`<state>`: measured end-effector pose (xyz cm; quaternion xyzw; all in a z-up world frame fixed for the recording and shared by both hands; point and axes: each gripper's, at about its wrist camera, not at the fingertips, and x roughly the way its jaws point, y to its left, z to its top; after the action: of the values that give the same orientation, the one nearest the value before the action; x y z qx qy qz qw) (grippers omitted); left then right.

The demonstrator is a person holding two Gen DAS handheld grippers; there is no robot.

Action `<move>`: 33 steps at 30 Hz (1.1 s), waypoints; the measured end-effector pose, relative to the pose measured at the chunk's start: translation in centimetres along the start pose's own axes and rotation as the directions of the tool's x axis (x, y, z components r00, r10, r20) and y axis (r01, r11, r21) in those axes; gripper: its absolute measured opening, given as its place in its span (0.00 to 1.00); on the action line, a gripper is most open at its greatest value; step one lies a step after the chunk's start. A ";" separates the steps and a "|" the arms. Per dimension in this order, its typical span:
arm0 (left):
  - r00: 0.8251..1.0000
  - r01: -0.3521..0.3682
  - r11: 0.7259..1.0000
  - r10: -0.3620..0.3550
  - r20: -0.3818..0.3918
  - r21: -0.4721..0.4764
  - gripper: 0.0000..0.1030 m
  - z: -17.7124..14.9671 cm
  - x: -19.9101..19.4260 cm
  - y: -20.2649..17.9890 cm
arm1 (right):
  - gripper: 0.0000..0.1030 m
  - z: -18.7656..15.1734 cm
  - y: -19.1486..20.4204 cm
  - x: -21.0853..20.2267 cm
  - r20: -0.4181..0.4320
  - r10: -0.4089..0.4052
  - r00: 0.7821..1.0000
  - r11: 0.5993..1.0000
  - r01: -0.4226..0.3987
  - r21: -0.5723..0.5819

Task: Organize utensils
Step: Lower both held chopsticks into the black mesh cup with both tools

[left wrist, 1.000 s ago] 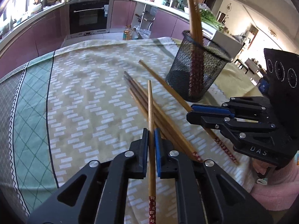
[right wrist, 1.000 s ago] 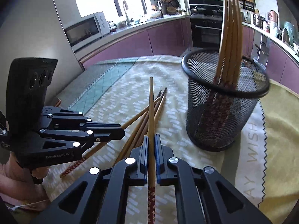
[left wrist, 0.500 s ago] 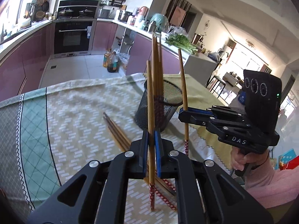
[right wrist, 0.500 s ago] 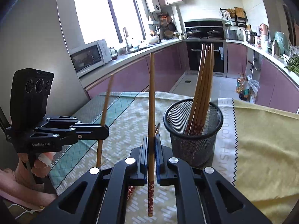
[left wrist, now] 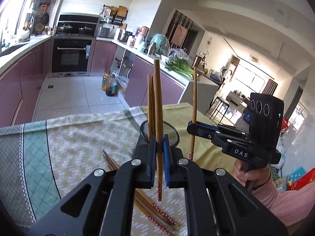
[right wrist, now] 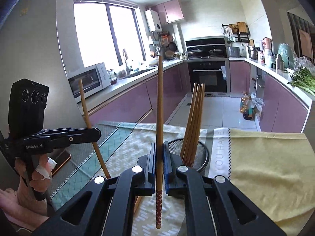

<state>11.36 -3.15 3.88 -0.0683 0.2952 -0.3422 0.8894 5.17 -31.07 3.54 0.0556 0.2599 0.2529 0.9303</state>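
Note:
My left gripper [left wrist: 159,153] is shut on a wooden chopstick [left wrist: 158,106] that stands upright, its red patterned end hanging below the jaws. My right gripper [right wrist: 159,157] is shut on a second chopstick [right wrist: 159,108], also upright. Each gripper shows in the other's view: the right gripper [left wrist: 192,126] with its chopstick [left wrist: 194,98], and the left gripper [right wrist: 97,133] with its chopstick [right wrist: 86,110]. Beyond both stands a black mesh holder [right wrist: 198,147] [left wrist: 171,132] with several chopsticks [right wrist: 194,118] upright inside. Several more chopsticks [left wrist: 149,206] lie on the tablecloth below.
The table carries a patterned green and beige cloth [left wrist: 69,137] and a yellow cloth [right wrist: 265,157]. A hand [right wrist: 37,175] grips the left tool, another hand [left wrist: 254,175] in a pink sleeve the right. Purple kitchen cabinets, an oven [right wrist: 208,74] and a microwave [right wrist: 88,78] lie beyond.
Both grippers have lifted their chopsticks off the table and tipped them upright. The holder and the pile of chopsticks now sit lower in both views.

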 end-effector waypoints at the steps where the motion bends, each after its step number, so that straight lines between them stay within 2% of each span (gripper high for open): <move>1: 1.000 0.002 1.000 -0.002 0.009 0.001 0.07 0.4 0.0 -0.1 | 0.06 0.5 -0.2 -0.1 0.014 -0.006 1.000 1.000 0.006 -0.001; 9: 0.996 0.003 1.000 -0.005 0.087 0.022 0.07 4.8 0.0 -1.0 | 0.06 3.2 -0.6 -0.6 0.096 -0.024 0.995 1.000 0.025 -0.009; 17: 0.988 -0.008 0.998 -0.002 0.152 0.064 0.07 7.7 -0.2 -3.0 | 0.06 5.1 -1.0 -0.2 0.152 -0.034 0.988 0.999 0.035 -0.005; 26: 0.992 -0.064 0.994 0.054 0.113 0.084 0.07 7.8 2.7 -3.6 | 0.06 5.1 -1.4 1.4 0.165 -0.081 0.983 0.997 0.081 0.002; 33: 0.995 -0.094 0.990 0.089 0.052 0.107 0.07 6.9 5.7 -3.3 | 0.06 3.8 -2.2 3.7 0.118 -0.117 0.986 0.993 0.116 0.019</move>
<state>16.80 -9.87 7.84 -0.0138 0.2578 -0.3148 0.9134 10.81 -31.06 4.63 0.0608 0.2083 0.1927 0.9570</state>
